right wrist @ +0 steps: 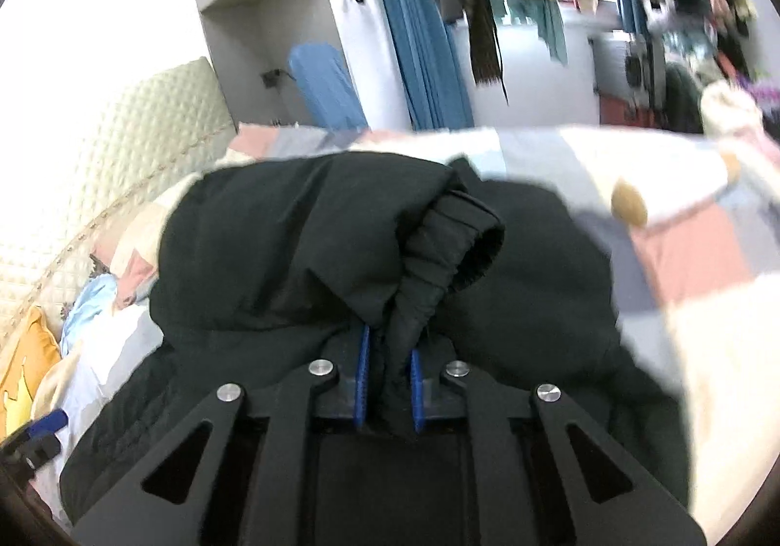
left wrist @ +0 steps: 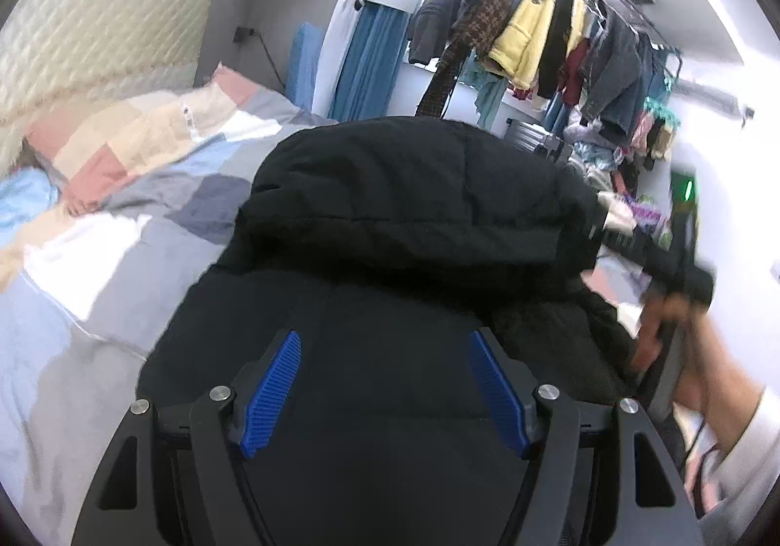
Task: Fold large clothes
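Just one black jacket (right wrist: 302, 243), two claws.

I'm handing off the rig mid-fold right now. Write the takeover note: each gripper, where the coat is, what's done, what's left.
Right gripper: shut on the sleeve of the black coat, pinching bunched fabric just behind the cuff.
Left gripper: open, over the coat's body, gripping nothing.
Coat: lying on the patchwork bed cover, hood towards the far end.
Done: the right sleeve is gripped.
Left: probably lay that sleeve across the body, then the other sleeve, then fold the body. The other sleeve's state cannot be judged from here.
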`<state>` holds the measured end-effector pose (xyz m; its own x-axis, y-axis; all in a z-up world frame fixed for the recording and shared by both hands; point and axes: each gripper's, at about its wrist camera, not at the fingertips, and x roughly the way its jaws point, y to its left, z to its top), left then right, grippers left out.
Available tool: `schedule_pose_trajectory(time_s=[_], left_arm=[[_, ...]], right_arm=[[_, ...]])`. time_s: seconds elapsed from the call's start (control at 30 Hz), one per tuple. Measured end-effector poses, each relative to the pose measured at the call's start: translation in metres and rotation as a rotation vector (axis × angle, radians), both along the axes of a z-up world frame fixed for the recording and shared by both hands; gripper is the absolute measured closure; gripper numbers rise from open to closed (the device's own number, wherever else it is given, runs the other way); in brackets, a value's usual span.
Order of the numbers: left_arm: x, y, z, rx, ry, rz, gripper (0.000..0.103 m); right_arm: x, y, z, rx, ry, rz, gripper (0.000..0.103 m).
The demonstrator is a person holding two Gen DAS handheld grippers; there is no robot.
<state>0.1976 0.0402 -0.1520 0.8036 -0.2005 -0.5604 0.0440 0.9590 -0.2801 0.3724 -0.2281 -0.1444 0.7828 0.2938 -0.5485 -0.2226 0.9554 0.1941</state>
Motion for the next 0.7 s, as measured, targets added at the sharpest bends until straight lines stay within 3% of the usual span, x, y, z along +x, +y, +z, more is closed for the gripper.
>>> schedule_pose_trajectory(time_s=[0.13,0.27,0.47,0.6,0.7], left_arm=[[0.001,-0.011,-0.003,0.053,-0.005,-0.015,0.032],[0.003,-0.017,-0.006,0.070,-0.008,-0.026,0.032],[0.009,-0.018,-0.014,0.066,0.021,-0.031,0.032],[0.011,-0.014,-0.013,0.007,0.005,-0.050,0.032],[0.011,-0.012,-0.014,0.003,-0.002,-0.046,0.032]], right_arm=[[0.017,-0.006,0.035,0.009,-0.059,-0.014,0.089],[0.047,-0.010,0.045,-0.024,-0.031,-0.060,0.089],[0.092,-0.026,0.023,-0.058,0.091,-0.182,0.089],[0.106,-0.039,-0.022,-0.052,0.256,-0.267,0.089],[0.106,-0.045,-0.046,-0.023,0.296,-0.292,0.087]])
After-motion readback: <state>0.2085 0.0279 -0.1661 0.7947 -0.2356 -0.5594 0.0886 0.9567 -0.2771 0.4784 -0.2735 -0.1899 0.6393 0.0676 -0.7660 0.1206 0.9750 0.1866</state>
